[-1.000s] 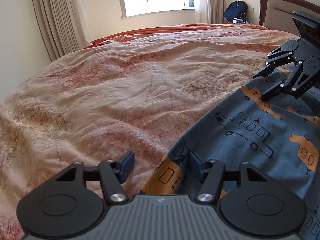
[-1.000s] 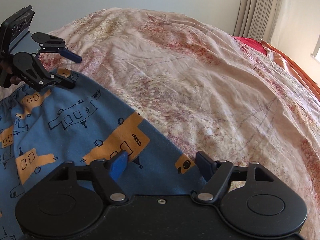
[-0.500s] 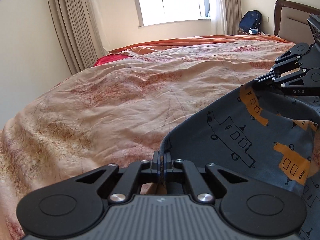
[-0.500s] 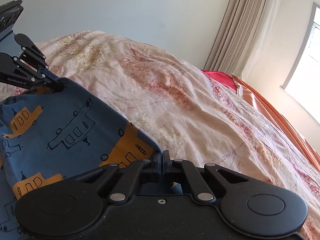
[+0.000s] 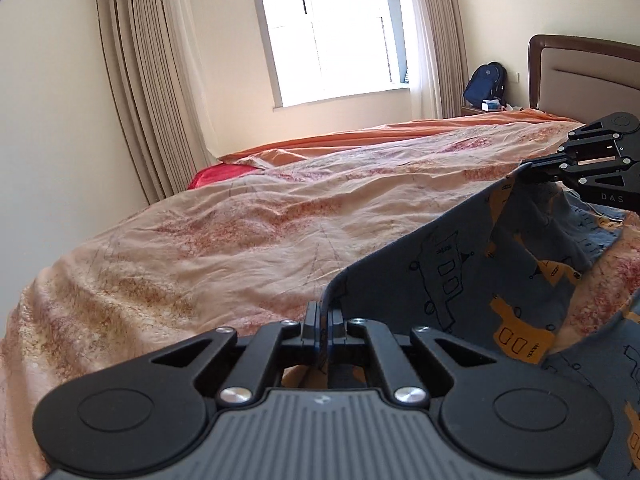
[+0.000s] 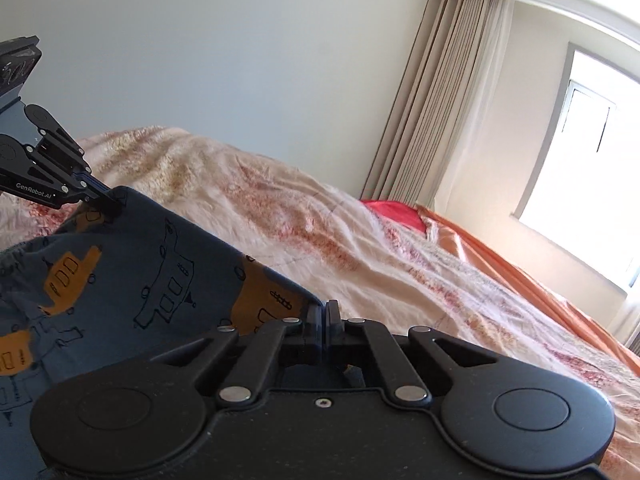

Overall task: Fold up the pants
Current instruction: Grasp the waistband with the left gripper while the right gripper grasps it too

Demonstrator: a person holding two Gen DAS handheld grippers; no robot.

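Pants (image 5: 460,280) hang pinched in my left gripper (image 5: 322,316) and right gripper (image 6: 322,312); only left view shows a backpack (image 5: 486,84).

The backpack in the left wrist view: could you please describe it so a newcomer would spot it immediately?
Find the bed's brown headboard at far right. Just left of it, against the wall below the window curtain, stands the backpack, the room's only dark blue bag.

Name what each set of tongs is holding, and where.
Both grip the blue pants by one edge: left tongs at one corner, right tongs at the other.
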